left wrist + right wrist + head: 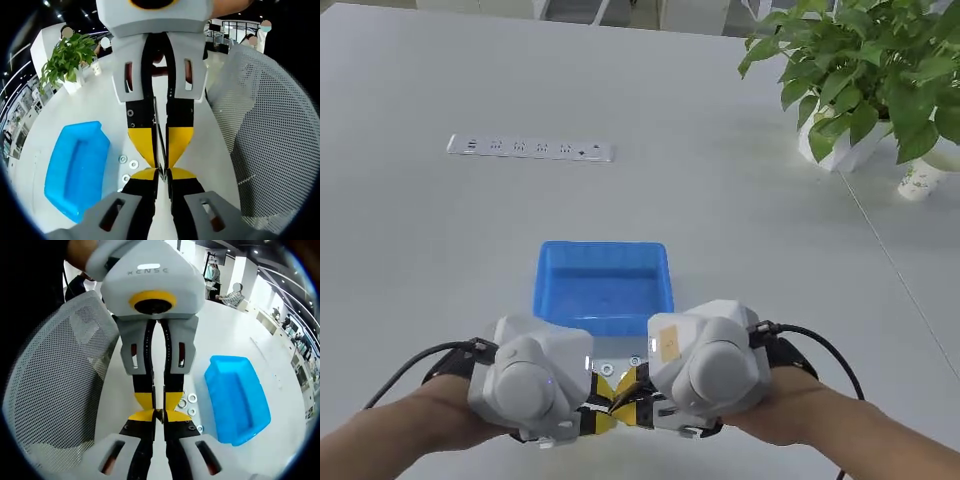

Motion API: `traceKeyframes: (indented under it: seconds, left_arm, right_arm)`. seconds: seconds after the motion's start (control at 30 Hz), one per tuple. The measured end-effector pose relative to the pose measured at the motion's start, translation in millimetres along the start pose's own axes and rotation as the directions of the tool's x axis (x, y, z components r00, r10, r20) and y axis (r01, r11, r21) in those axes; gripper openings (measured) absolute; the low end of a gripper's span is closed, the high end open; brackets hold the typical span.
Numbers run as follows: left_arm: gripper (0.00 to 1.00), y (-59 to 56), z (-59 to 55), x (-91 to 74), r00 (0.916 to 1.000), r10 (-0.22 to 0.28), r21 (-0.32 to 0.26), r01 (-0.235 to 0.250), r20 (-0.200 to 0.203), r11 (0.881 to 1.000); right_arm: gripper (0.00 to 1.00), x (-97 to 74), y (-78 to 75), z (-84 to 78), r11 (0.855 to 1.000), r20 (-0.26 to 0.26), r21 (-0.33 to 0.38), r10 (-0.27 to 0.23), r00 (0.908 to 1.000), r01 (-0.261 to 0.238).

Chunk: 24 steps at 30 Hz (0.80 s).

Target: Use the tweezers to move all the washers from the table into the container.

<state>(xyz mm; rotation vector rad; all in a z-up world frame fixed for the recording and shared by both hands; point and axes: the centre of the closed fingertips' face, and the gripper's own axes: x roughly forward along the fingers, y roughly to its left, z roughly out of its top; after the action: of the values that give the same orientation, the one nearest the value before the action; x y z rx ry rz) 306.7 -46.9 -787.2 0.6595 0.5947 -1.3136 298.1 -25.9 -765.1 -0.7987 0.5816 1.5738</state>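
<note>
My two grippers face each other tip to tip at the near table edge. The left gripper (603,405) (163,174) and the right gripper (628,388) (160,416) are both shut on thin metal tweezers (158,135) (159,413), which run between their yellow-tipped jaws. The tweezers reach up into the right gripper's jaws in the left gripper view. A blue container (605,285) (75,167) (239,400) sits just beyond them. Several small metal washers (636,361) (133,164) (183,402) lie on the white table between the container and the jaws.
A white power strip (530,149) lies farther back on the table. A potted plant (860,70) (67,57) stands at the back right, beside a small white bottle (920,180). A mesh chair back (272,130) (50,385) is close behind the grippers.
</note>
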Motion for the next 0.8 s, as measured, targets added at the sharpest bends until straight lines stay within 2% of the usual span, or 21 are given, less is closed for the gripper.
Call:
traceKeyframes:
  seconds: [0.23, 0.8]
  left_arm:
    - [0.11, -0.8, 0.0, 0.6, 0.9997, 0.003, -0.025, -0.002, 0.022, 1.0]
    - [0.1, 0.8, 0.2, -1.3, 0.999, 0.003, -0.075, 0.0, 0.044, 0.997]
  right_arm:
    - [0.08, -0.3, 1.5, -0.1, 1.0, -0.001, -0.023, 0.003, 1.0, -0.003]
    - [0.08, 0.6, 0.0, 3.9, 0.999, 0.005, -0.048, 0.013, 0.9999, -0.013]
